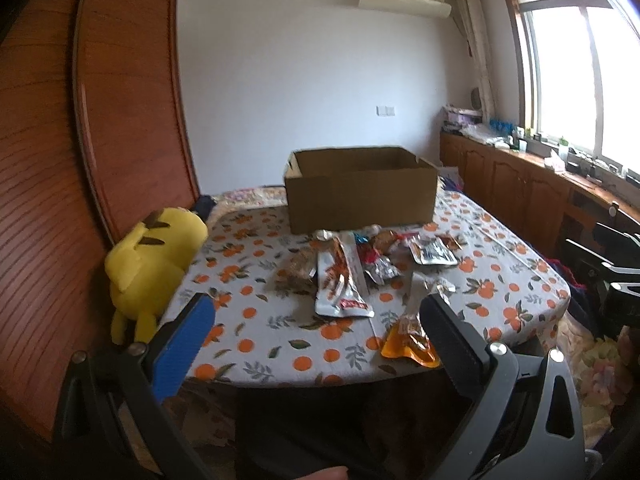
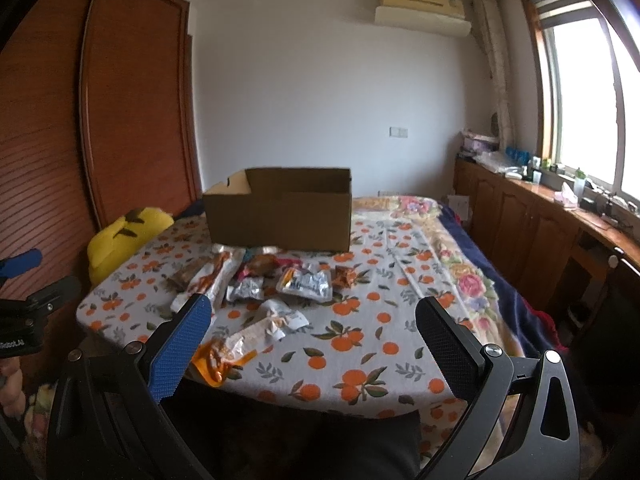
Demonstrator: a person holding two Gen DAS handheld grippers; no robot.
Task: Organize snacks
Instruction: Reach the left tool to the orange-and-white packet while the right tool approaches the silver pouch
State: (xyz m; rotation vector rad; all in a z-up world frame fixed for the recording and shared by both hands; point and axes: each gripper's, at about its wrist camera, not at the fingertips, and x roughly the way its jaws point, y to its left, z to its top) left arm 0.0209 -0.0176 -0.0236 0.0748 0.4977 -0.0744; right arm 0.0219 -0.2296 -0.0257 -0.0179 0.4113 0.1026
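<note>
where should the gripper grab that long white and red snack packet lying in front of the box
Take the long white and red packet at its near short end, the wider sealed edge facing the table's front. It lies flat, lengthwise toward the cardboard box, with other snacks crowding its far end and right side. Probably best to come in low from the front with the open left gripper, closing across the thin edge.

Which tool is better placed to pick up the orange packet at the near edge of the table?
Probably the left tool: the orange packet lies just beside its right finger. For the right tool, it sits off to the left, by its blue finger. Both are open.
</note>
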